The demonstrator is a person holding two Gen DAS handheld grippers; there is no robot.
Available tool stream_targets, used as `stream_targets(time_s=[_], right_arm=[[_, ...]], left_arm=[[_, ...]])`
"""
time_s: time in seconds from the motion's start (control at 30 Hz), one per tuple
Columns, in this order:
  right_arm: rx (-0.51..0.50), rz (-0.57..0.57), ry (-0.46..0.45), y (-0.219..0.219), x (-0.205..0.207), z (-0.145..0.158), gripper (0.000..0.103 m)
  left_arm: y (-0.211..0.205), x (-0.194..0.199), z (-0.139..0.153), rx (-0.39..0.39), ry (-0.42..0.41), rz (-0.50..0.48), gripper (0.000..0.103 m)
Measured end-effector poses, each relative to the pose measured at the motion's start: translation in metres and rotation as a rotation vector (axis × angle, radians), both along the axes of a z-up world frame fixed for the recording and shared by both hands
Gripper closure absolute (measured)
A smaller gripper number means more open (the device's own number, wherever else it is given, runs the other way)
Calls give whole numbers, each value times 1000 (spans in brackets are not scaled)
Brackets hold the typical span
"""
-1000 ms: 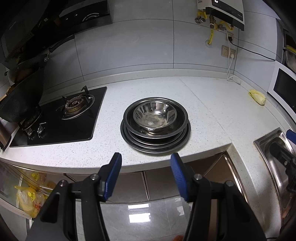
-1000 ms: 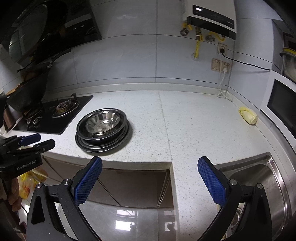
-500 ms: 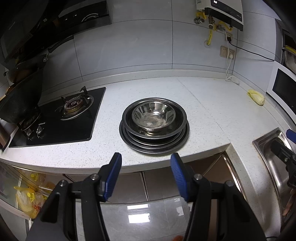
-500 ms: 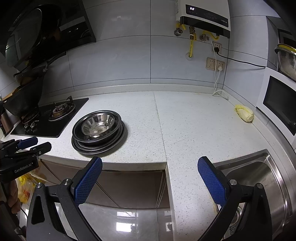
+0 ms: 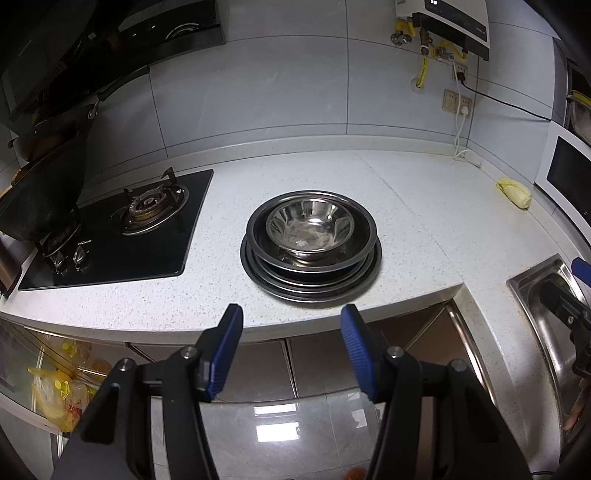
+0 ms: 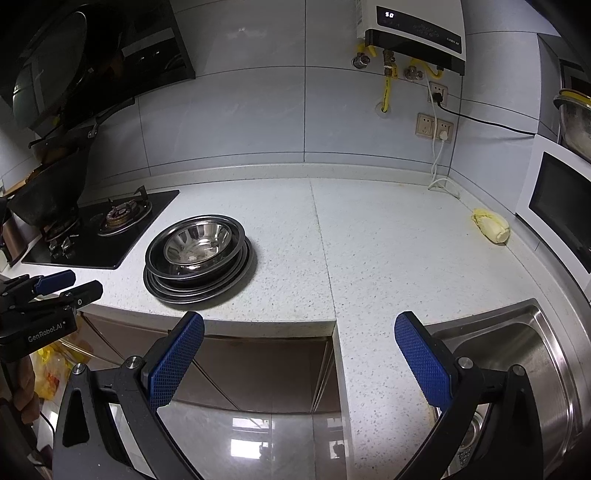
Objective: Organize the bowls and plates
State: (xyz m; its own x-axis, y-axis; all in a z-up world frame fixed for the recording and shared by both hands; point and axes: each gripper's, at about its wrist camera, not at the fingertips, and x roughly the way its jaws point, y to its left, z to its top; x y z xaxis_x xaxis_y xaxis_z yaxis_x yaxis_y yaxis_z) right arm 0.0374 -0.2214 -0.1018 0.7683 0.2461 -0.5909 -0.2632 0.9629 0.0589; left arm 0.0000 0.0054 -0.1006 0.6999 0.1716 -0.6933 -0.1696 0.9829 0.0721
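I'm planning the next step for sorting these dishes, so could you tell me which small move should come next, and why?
Probably ease the left gripper forward toward the small steel bowl. It sits on top, nested inside the stack of plates, so it likely comes off first. Both grippers are open, empty and short of the countertop edge; the right gripper faces farther right.

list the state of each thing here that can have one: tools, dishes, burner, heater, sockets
left tool: open, empty, short of the counter edge
right tool: open wide, empty
steel bowl: upright, empty, nested on top of the stack
plates: stacked on the counter
gas burner: unlit, bare
water heater: on, display lit
wall sockets: plugs in
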Motion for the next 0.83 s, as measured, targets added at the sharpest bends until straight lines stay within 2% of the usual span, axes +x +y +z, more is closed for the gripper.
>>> stream_targets(time_s=[0.83], right_arm=[[-3, 16, 4, 3, 4, -3, 2]], left_arm=[[2, 0, -2, 8, 6, 15, 50]])
